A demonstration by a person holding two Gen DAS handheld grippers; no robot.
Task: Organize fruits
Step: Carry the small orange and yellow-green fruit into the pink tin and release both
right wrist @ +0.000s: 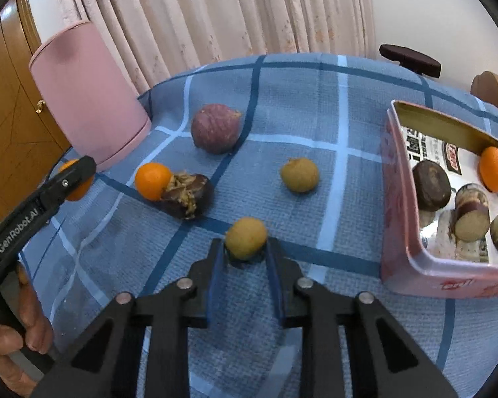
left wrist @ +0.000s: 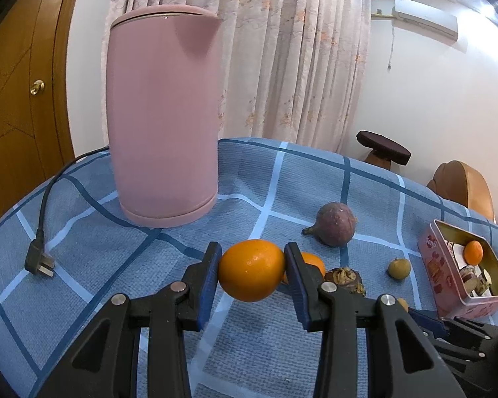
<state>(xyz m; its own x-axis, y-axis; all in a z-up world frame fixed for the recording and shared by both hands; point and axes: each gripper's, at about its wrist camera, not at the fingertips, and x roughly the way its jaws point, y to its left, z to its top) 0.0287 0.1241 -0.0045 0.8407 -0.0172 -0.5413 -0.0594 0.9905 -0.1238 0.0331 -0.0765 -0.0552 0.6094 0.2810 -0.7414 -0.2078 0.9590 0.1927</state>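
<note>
My left gripper (left wrist: 251,270) fills the bottom of its view, blue pads pinching an orange (left wrist: 251,270) from both sides, fruit lifted clear of the blue checked tablecloth (left wrist: 83,219). My right gripper (right wrist: 245,247) sits low over the same cloth, jaws drawn in narrow around a small tan fruit (right wrist: 245,238); the pads flank it at the tips and look pressed to its sides, fruit resting on the cloth. Taking the pink tin (right wrist: 411,275) as landmark: the tan fruit in my right jaws is just left of the tin's near corner. A second tan fruit (right wrist: 298,175) lies left of the tin, further back, well apart from the first. Further left a second orange (right wrist: 152,180) touches a dark split-open fruit with a ragged husk (right wrist: 187,195). Behind those, far left of the tin, a large purple-red fruit (right wrist: 215,128). Beyond it the pink kettle (left wrist: 164,116) stands upright at the far left, its black plug (left wrist: 40,263) lying on the cloth beside it. Inside the tin: a small orange (right wrist: 494,173) against the far wall, a dark round fruit (right wrist: 431,185) near the left wall, and some cut brown pieces (right wrist: 471,217) between, which I can't identify. In the right wrist view my left gripper arm comes in from the left edge, with a person's hand (right wrist: 26,328) wrapped on its handle.
</note>
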